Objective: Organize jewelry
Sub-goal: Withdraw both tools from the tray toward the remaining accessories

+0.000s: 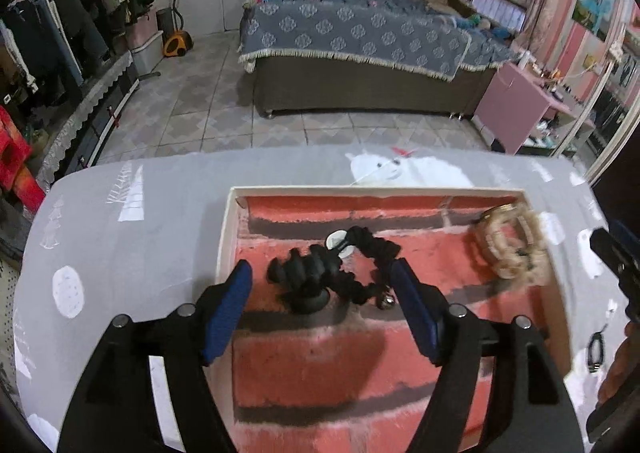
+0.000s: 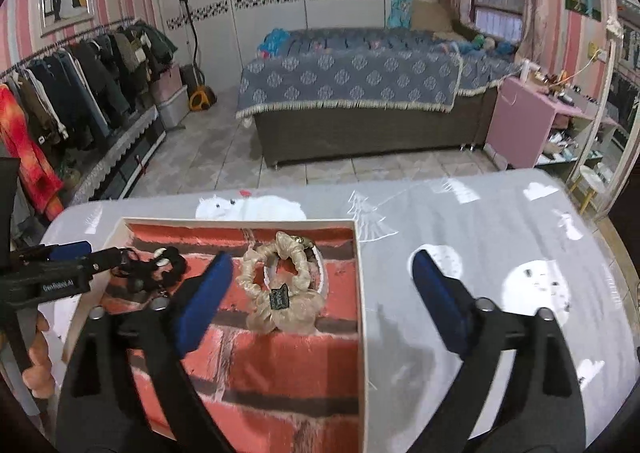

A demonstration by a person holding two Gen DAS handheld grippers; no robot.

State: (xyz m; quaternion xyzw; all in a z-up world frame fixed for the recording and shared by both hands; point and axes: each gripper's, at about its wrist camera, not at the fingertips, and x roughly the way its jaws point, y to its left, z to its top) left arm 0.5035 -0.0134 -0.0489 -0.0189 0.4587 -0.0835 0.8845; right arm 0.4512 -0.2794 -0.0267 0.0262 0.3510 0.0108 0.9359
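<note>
Here, the black scrunchie (image 1: 340, 269) lies inside the shallow box (image 1: 228, 237), on its brick-patterned lining, toward the box's left half. The left gripper (image 1: 324, 285) hovers over it with jaws spread, one finger at each side of the scrunchie. The cream scrunchie (image 2: 280, 285) lies toward the box's right wall. The right gripper (image 2: 322, 281) straddles that wall, jaws spread and holding nothing. The box rests on the grey-clothed desk (image 2: 500, 221).

Shiny cream cloth scrunchie (image 2: 278, 285), matt black cloth scrunchie (image 1: 320, 269).
</note>
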